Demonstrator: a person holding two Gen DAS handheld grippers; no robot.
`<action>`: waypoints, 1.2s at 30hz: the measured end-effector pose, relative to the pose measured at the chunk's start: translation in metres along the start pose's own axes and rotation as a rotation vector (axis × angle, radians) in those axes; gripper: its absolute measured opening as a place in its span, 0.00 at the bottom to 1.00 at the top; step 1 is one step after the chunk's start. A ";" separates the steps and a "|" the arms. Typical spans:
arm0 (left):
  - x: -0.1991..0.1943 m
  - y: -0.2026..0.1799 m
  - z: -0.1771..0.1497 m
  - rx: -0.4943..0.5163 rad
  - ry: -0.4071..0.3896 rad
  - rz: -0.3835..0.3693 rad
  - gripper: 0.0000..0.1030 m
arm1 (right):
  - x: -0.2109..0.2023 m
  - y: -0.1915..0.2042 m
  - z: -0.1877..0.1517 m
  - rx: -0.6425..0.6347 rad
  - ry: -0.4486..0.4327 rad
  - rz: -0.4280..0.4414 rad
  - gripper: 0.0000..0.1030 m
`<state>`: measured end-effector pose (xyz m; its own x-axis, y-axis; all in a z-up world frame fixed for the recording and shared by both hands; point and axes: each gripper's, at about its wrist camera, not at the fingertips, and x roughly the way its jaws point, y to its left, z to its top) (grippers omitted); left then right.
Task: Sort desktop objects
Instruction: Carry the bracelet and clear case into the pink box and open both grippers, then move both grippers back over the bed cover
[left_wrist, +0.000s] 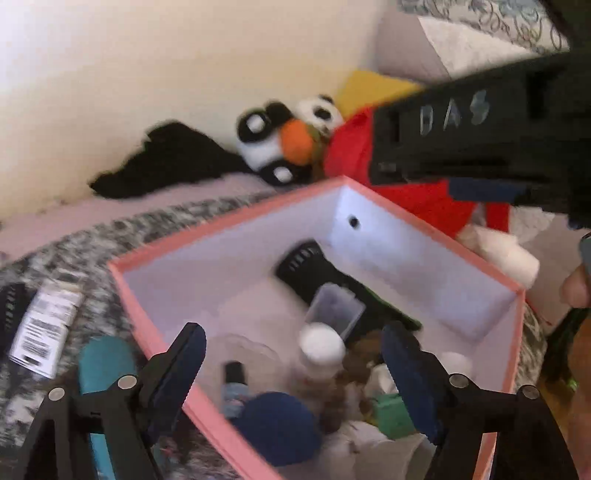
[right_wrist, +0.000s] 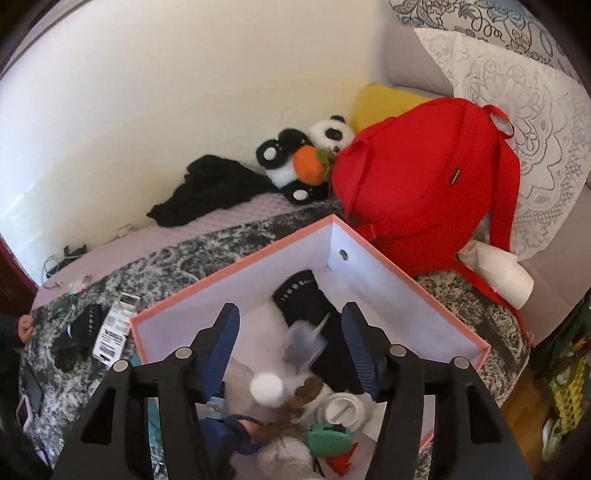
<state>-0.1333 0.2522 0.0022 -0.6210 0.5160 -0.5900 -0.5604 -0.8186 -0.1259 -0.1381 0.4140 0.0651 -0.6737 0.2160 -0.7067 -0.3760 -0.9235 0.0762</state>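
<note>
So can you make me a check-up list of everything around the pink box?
Surface: grey patterned blanket on a bed.
Job's things: pink box holding a white-capped bottle, clear container, black item, green item. Barcode packet and black glove lie outside it.
Clutter: panda plush, red backpack, black cloth.
Grippers: left claw and right claw open over the box, nothing between them.
Cables: thin wires by the wall.
Surroundings: cream wall, lace pillow.
</note>
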 end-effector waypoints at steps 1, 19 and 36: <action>-0.005 0.004 0.001 -0.001 -0.014 0.019 0.81 | -0.001 0.003 0.001 0.001 -0.005 0.009 0.59; -0.140 0.145 -0.046 -0.229 -0.056 0.382 0.84 | -0.048 0.208 -0.027 -0.167 -0.039 0.343 0.73; -0.153 0.239 -0.123 -0.143 -0.029 0.581 0.84 | -0.032 0.297 -0.118 -0.258 -0.050 0.302 0.85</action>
<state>-0.1043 -0.0538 -0.0357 -0.8195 -0.0213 -0.5727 -0.0467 -0.9935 0.1038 -0.1534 0.0951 0.0276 -0.7619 -0.0680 -0.6441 0.0118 -0.9958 0.0913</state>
